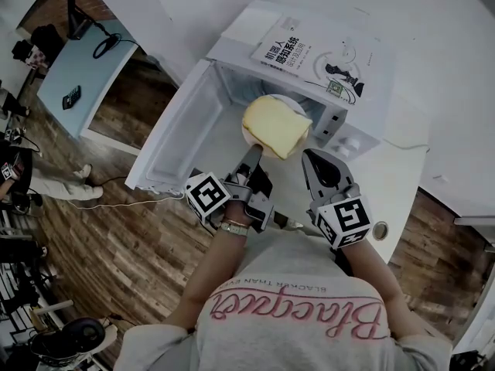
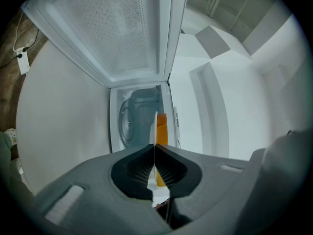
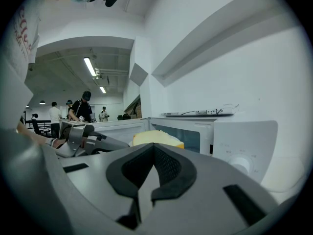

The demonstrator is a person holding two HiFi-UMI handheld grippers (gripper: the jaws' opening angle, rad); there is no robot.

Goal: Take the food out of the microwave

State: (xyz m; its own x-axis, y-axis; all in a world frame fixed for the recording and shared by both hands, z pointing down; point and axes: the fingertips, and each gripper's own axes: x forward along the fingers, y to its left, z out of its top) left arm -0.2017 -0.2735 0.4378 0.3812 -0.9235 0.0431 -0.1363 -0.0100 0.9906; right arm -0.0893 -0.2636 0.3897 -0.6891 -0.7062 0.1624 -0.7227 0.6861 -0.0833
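Only the head view shows the boxy white microwave (image 1: 246, 28), its door (image 1: 174, 130) swung left, and the glossy book (image 1: 309, 56) on top. Only the left gripper view shows the round turntable (image 2: 128, 124). The spongy yellow food slab (image 1: 274, 124) sits on a thin white plate (image 2: 152, 131) at the cavity mouth. The left gripper (image 1: 252, 154) is clamped on the plate's near rim. The right gripper (image 1: 313, 161) has its jaws together and is empty.

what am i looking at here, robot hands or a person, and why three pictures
No robot: a person holds a two-jaw gripper in each hand. The head view looks down from a camera on the head; the other two ride on the grippers and look along their jaws. On the white counter stands a microwave, door open, a book on top. The left gripper is shut on the rim of a plate carrying yellow food. The right gripper is shut and empty.
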